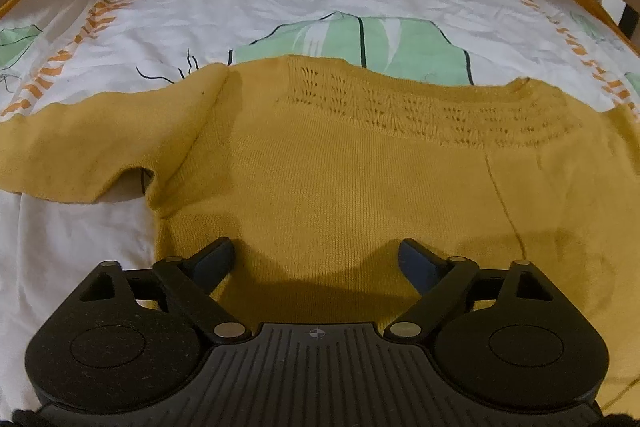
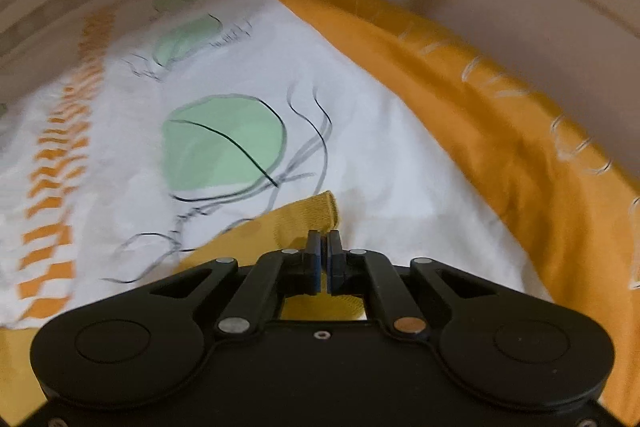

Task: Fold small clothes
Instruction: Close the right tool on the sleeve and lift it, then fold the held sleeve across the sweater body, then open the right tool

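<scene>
The yellow sweater (image 1: pixel 340 179) lies flat and unfolded on the bed sheet (image 1: pixel 168 15) — folding barely begun — with the left claw (image 1: pixel 316 263) spread apart over its body and the right claw (image 2: pixel 324 259) pinched together at its sleeve (image 2: pixel 296 219), whether gripping it unclear.

My left gripper (image 1: pixel 316 261): matte black body, two round speckled housings, a ribbed centre plate bearing a small crosshair mark, silver pivot pins, angled link arms, dark blue pads. My right gripper (image 2: pixel 324 251): same black build, one copper-toned pin among silver ones, a small centre screw, blue-edged pads.
</scene>
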The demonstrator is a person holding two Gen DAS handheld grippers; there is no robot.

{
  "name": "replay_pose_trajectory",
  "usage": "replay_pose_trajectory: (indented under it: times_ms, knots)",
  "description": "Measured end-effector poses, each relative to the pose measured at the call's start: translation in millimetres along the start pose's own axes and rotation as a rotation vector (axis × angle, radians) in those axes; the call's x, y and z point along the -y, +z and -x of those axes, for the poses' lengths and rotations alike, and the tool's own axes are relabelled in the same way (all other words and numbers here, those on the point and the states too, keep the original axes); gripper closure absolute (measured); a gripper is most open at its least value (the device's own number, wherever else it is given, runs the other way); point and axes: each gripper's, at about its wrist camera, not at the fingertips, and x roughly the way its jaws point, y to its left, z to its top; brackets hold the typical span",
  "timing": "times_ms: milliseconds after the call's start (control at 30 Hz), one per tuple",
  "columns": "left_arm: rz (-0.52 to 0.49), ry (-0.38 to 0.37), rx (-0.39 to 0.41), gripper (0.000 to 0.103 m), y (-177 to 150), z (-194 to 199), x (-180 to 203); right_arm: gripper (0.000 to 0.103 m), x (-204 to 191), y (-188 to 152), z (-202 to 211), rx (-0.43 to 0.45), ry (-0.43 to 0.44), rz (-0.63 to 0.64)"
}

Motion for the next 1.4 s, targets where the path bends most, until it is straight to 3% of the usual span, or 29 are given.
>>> replay_pose_trajectory:
  times_ms: [367, 567, 800, 1100, 1400]
  knots:
    - [0.068, -0.009, 0.055, 0.019, 22.5, 35.5, -16.9, 0.096, -27.0, 20.5, 106.4, 0.057, 0.096, 0.003]
    - [0.106, -0.035, 0.080, 0.019, 33.5, 60.5, -33.7, 0.096, -80.3, 20.6, 163.5, 0.068, 0.219, 0.025]
    - [0.144, -0.043, 0.093, 0.019, 42.7, 80.9, -61.7, 0.096, -168.4, 7.7, 211.7, 0.071, 0.380, 0.098]
    - [0.167, -0.029, 0.101, 0.019, 43.0, 98.1, -96.7, 0.096, -295.1, -37.6, 230.7, -0.005, 0.614, 0.173]
    - [0.188, -0.008, 0.126, 0.019, 43.2, 111.7, -122.2, 0.096, -403.9, -105.9, 215.0, -0.129, 0.754, 0.229]
